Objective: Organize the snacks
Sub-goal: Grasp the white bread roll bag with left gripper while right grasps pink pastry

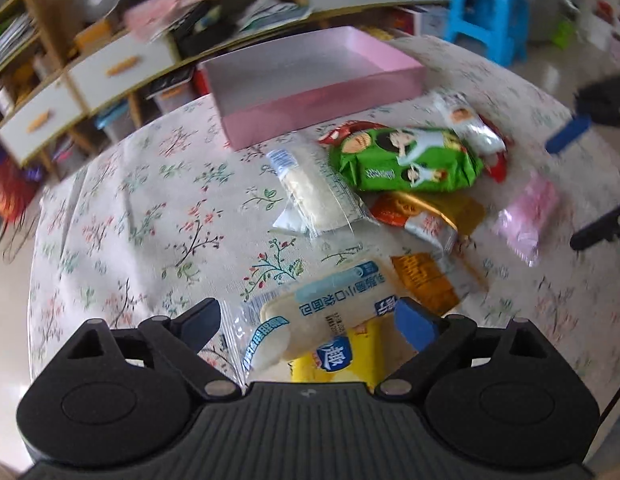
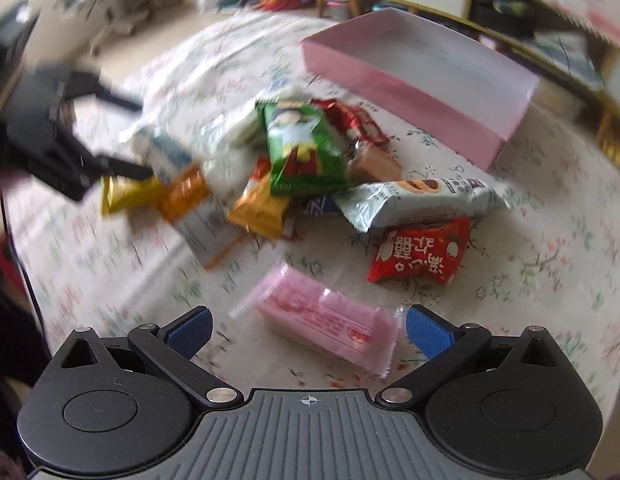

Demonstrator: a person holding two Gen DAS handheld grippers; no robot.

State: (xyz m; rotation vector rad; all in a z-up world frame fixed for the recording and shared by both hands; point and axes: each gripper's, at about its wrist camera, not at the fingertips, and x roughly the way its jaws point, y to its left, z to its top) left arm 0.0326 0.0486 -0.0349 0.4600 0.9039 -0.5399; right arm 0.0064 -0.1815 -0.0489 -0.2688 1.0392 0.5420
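Note:
A pile of snack packets lies on a floral tablecloth (image 1: 149, 208). An empty pink box (image 1: 310, 84) stands behind the pile, also in the right wrist view (image 2: 422, 80). My left gripper (image 1: 307, 324) is open, its fingers on either side of a clear bread packet (image 1: 326, 312) that lies over a yellow packet (image 1: 338, 364). My right gripper (image 2: 307, 332) is open around a pink packet (image 2: 326, 320) on the cloth. A green packet (image 1: 406, 160) tops the pile. A red packet (image 2: 420, 252) and a pale grey packet (image 2: 418, 200) lie near the pink one.
Shelves with white drawers (image 1: 121, 68) stand behind the table. A blue stool (image 1: 486, 12) is on the floor at the back right. The right gripper shows at the right edge of the left wrist view (image 1: 590, 184). The table edge curves close on the left.

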